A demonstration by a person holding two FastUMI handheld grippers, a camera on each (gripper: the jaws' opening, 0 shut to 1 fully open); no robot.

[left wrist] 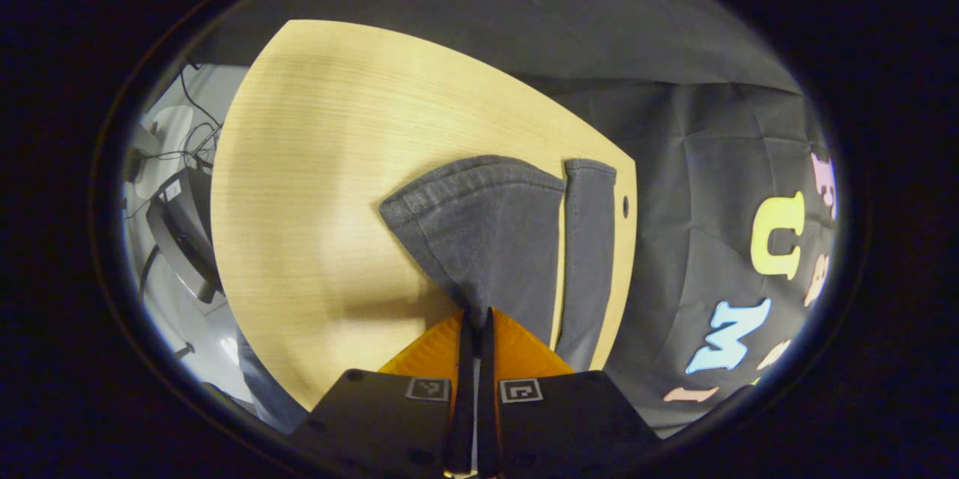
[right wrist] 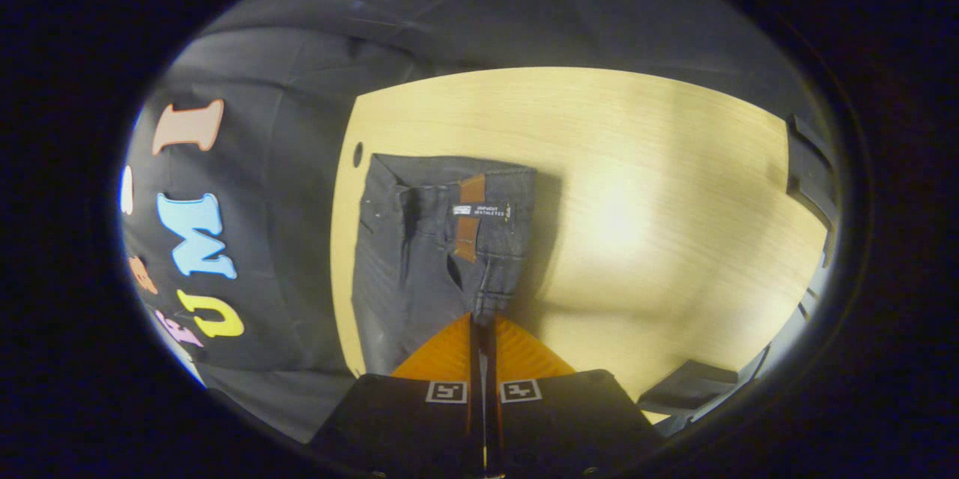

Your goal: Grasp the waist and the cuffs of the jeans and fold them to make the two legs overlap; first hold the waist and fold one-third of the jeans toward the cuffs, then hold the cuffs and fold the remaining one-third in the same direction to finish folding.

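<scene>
Dark grey jeans lie on a light wooden table. In the left gripper view, the cuff end of one leg (left wrist: 479,232) is raised off the table (left wrist: 315,187), and my left gripper (left wrist: 475,312) is shut on its edge. The other leg (left wrist: 588,254) lies flat along the table's right edge. In the right gripper view, the waist end (right wrist: 442,239) with a brown patch and a white label hangs lifted above the table (right wrist: 637,187). My right gripper (right wrist: 483,321) is shut on the waistband's edge.
The booth's black cloth wall (left wrist: 712,164) stands close beside the table edge where the jeans lie. A small round hole (left wrist: 625,205) marks the tabletop near that edge. Cables and dark equipment (left wrist: 183,232) sit on the floor past the table's far side.
</scene>
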